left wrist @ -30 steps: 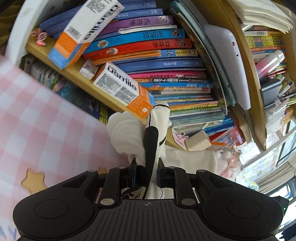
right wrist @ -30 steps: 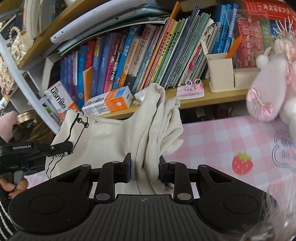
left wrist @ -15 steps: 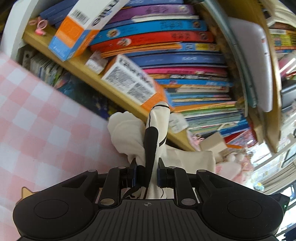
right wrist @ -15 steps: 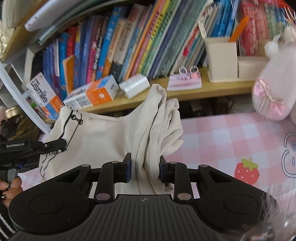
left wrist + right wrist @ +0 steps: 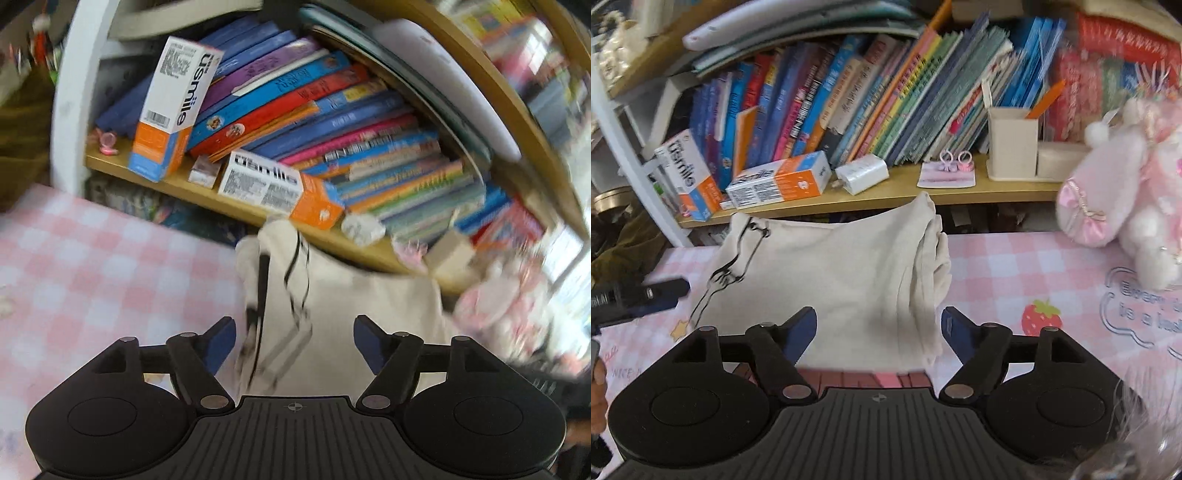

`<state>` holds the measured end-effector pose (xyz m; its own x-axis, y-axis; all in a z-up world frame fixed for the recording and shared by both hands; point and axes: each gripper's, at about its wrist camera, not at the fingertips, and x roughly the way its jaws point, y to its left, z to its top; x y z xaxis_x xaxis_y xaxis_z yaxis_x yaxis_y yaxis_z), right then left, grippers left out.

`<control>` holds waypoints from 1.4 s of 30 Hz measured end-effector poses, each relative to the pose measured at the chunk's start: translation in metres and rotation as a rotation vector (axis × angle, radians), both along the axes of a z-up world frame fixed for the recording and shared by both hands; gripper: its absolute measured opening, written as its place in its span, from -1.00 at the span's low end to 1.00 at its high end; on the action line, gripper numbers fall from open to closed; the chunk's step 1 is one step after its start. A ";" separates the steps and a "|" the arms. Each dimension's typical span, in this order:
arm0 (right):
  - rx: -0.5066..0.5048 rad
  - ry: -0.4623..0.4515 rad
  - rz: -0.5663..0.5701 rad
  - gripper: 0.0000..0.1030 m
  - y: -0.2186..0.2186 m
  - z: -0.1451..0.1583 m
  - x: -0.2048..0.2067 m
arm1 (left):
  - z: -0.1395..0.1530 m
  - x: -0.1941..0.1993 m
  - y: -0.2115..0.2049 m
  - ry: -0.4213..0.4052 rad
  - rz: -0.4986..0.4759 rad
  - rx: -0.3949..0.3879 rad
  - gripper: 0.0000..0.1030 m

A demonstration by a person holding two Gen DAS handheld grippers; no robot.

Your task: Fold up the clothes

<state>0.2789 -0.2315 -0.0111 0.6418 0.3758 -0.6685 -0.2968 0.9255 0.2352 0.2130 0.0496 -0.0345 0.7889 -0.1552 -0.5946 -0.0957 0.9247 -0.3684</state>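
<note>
A cream garment (image 5: pixel 831 277) with a black line drawing lies folded over on the pink checked table cover (image 5: pixel 997 266), in front of the bookshelf. My right gripper (image 5: pixel 879 328) hangs just above its near edge. Its jaws are opening wide, with the cloth between them but clear of the pads. In the left wrist view the garment (image 5: pixel 362 306) sags between the opening jaws of my left gripper (image 5: pixel 293 339), and neither pad presses on it. That view is blurred. One left gripper finger (image 5: pixel 665 290) shows at the garment's left side.
A wooden shelf (image 5: pixel 960 192) of leaning books runs behind the table and bears two toothpaste boxes (image 5: pixel 779 182), a white charger and a cream pen holder (image 5: pixel 1012 140). A pink plush toy (image 5: pixel 1115 199) sits at the right. A hand (image 5: pixel 596 398) shows at the left edge.
Both grippers were shut on the garment and now stand wide open. The cloth has slipped from the pads and sunk onto the table. The left wrist view has swung and rolled.
</note>
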 end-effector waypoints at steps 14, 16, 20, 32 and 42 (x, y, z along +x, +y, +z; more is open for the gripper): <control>-0.131 -0.063 -0.046 0.80 -0.019 -0.009 -0.121 | -0.004 -0.128 -0.058 0.029 0.138 0.178 0.72; -0.141 -0.068 -0.050 0.82 -0.021 -0.011 -0.134 | -0.003 -0.139 -0.061 0.029 0.157 0.191 0.79; -0.154 -0.076 -0.061 0.92 -0.023 -0.014 -0.157 | -0.004 -0.156 -0.071 0.022 0.173 0.235 0.90; -0.168 -0.070 -0.078 0.99 -0.015 -0.022 -0.185 | -0.007 -0.169 -0.082 0.013 0.091 0.304 0.97; -0.173 -0.052 -0.118 1.00 -0.011 -0.028 -0.187 | -0.018 -0.163 -0.078 0.035 0.073 0.294 0.97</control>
<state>0.0922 -0.2429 -0.0388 0.7102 0.1783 -0.6811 -0.1916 0.9798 0.0567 0.0496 -0.0285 -0.0522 0.7702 0.0834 -0.6323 -0.1732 0.9815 -0.0815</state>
